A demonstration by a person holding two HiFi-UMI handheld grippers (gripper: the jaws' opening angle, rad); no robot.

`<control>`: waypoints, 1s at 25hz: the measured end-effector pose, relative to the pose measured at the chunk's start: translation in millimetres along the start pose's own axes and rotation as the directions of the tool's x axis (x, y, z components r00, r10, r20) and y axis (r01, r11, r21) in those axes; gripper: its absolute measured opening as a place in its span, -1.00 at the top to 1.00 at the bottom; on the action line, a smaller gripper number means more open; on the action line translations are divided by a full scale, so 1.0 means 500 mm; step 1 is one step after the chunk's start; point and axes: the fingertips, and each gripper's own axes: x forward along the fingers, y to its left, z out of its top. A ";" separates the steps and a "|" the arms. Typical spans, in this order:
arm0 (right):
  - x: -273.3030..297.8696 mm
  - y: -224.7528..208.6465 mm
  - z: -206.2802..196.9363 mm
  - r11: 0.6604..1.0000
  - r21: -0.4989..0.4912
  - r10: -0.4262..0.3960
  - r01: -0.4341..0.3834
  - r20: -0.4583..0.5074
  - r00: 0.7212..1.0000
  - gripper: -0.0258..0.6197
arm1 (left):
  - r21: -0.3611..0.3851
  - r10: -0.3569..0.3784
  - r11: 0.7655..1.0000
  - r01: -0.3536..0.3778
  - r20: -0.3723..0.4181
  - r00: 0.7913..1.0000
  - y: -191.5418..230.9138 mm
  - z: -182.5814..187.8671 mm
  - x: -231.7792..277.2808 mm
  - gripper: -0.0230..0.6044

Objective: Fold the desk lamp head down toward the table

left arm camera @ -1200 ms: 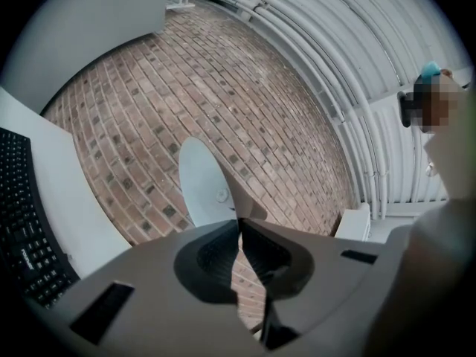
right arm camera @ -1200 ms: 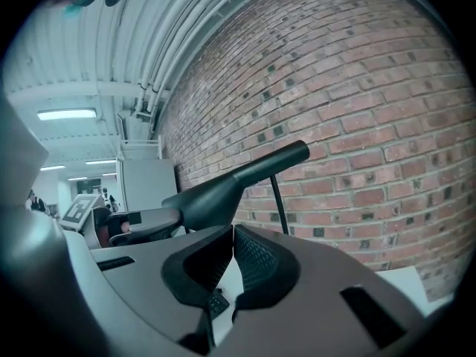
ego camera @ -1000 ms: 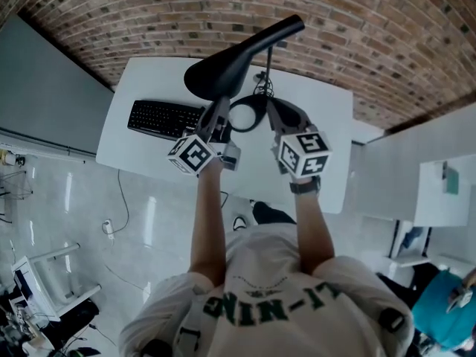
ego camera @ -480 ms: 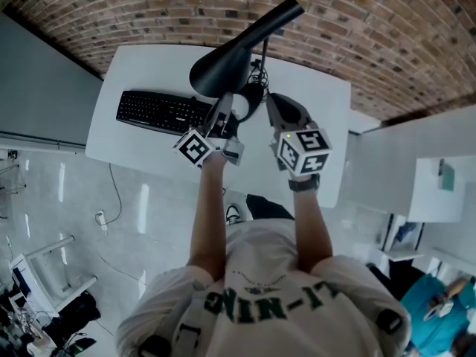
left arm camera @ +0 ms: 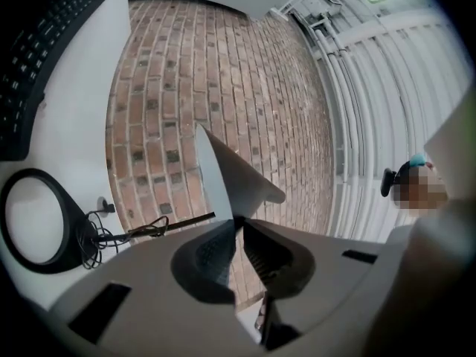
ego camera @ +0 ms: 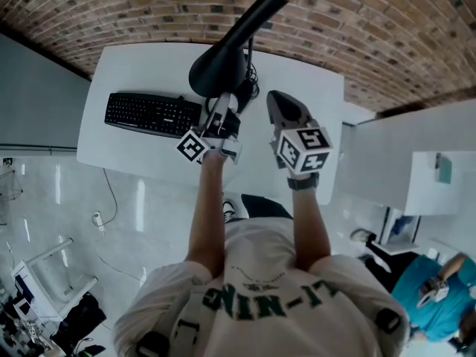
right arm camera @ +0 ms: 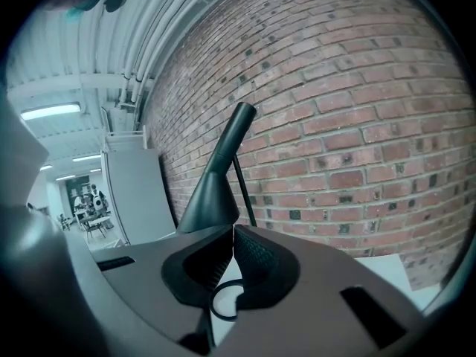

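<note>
The black desk lamp stands at the back of the white table [ego camera: 141,73]. Its cone head [ego camera: 216,67] hangs low, and its neck slants up to the right towards the brick wall. My left gripper [ego camera: 225,104] sits right under the head's rim. In the left gripper view the head's pale underside [left arm camera: 227,177] runs down into the jaw tips, and the left gripper [left arm camera: 236,227] is pinched on that rim. My right gripper [ego camera: 277,99] hovers just right of the lamp, apart from it. In the right gripper view the right gripper [right arm camera: 233,230] is shut and empty, with the lamp head [right arm camera: 210,199] beyond it.
A black keyboard [ego camera: 152,114] lies on the table's left half. The lamp's ring base [left arm camera: 71,229] and its tangled cable [left arm camera: 126,233] sit near the brick wall [ego camera: 149,6]. The table's near edge lies just below my grippers. A white partition [ego camera: 439,184] stands to the right.
My left gripper has rolled and sunk a little while staying at the lamp head's rim. The lamp's neck now slants more steeply. My right gripper has shifted slightly and stays shut.
</note>
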 end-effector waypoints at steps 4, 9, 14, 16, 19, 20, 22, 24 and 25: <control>-0.003 -0.023 -0.003 1.000 0.014 -0.008 0.008 -0.003 1.000 0.91 | -0.025 -0.026 0.999 0.027 0.022 0.999 0.010 -0.007 0.006 0.84; -0.003 -0.029 0.001 0.999 0.033 -0.005 0.005 0.006 1.000 0.91 | -0.026 -0.044 0.999 0.044 0.027 0.999 0.006 -0.007 0.007 0.84; -0.002 -0.010 0.009 0.999 0.041 0.017 -0.018 0.021 1.000 0.91 | -0.011 -0.007 1.000 0.007 0.005 1.000 0.005 -0.008 0.004 0.84; -0.002 0.000 0.014 0.999 0.044 0.028 -0.030 0.034 0.999 0.91 | 0.005 0.040 0.999 -0.040 -0.018 0.999 0.010 -0.012 -0.011 0.83; -0.005 0.013 0.023 0.998 0.047 0.039 -0.041 0.048 0.998 0.91 | 0.047 0.152 0.988 -0.150 -0.044 0.987 0.021 -0.016 -0.065 0.77; -0.006 0.018 0.024 0.998 0.050 0.041 -0.044 0.051 0.998 0.91 | 0.065 0.191 0.980 -0.188 -0.047 0.980 0.024 -0.012 -0.088 0.77; -0.007 0.032 0.024 0.997 0.056 0.045 -0.048 0.056 0.997 0.91 | 0.083 0.247 0.966 -0.244 -0.036 0.968 0.019 0.007 -0.127 0.77; -0.010 0.051 0.029 0.997 0.055 0.050 -0.053 0.064 0.997 0.91 | 0.140 0.288 0.949 -0.283 -0.016 0.958 0.003 0.045 -0.157 0.77; -0.011 0.063 0.032 0.997 0.053 0.052 -0.056 0.069 0.996 0.91 | 0.207 0.314 0.929 -0.306 -0.010 0.949 -0.006 0.067 -0.171 0.77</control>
